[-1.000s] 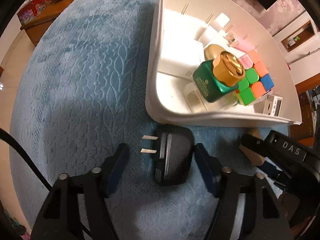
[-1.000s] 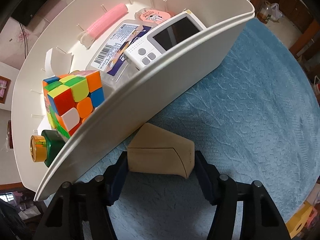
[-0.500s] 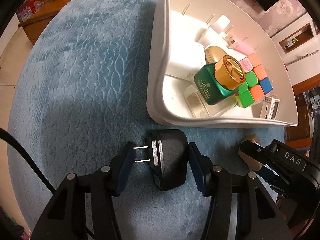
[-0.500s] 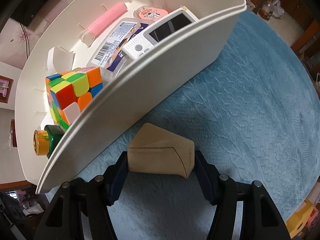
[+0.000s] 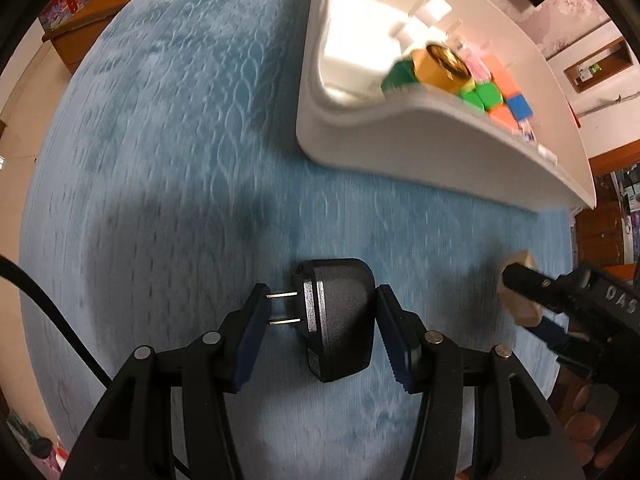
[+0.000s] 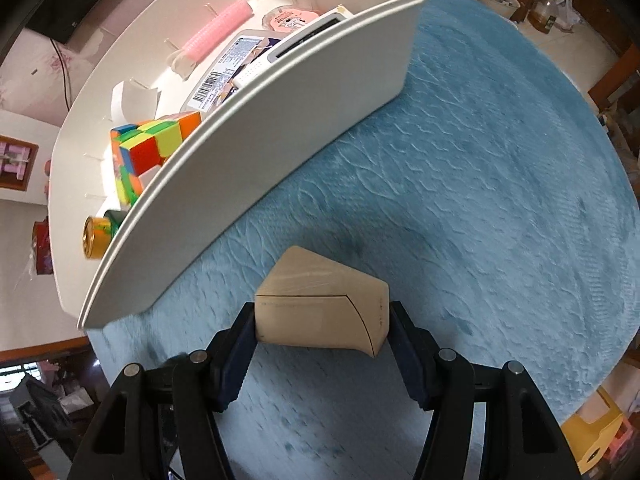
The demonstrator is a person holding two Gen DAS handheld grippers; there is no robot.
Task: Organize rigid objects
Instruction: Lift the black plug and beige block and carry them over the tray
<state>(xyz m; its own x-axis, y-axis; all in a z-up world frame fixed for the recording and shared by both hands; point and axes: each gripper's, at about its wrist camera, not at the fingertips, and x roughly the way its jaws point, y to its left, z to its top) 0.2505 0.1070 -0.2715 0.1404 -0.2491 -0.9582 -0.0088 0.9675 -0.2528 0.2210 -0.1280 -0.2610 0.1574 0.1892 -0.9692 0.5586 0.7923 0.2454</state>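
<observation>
My left gripper is shut on a black plug adapter, prongs pointing left, held above the blue cloth. My right gripper is shut on a beige wooden block; it also shows in the left wrist view. The white bin lies ahead, also in the left wrist view. In it are a colour cube, a green bottle with a gold cap, a pink roller and a white device.
The blue textured cloth covers the table around the bin. A wooden sideboard stands at the far left. A yellow stool stands beyond the table edge at lower right.
The left gripper has closed on the adapter and lifted it back from the bin. The right gripper has risen and pulled back with the block. The left view is blurred by motion.
</observation>
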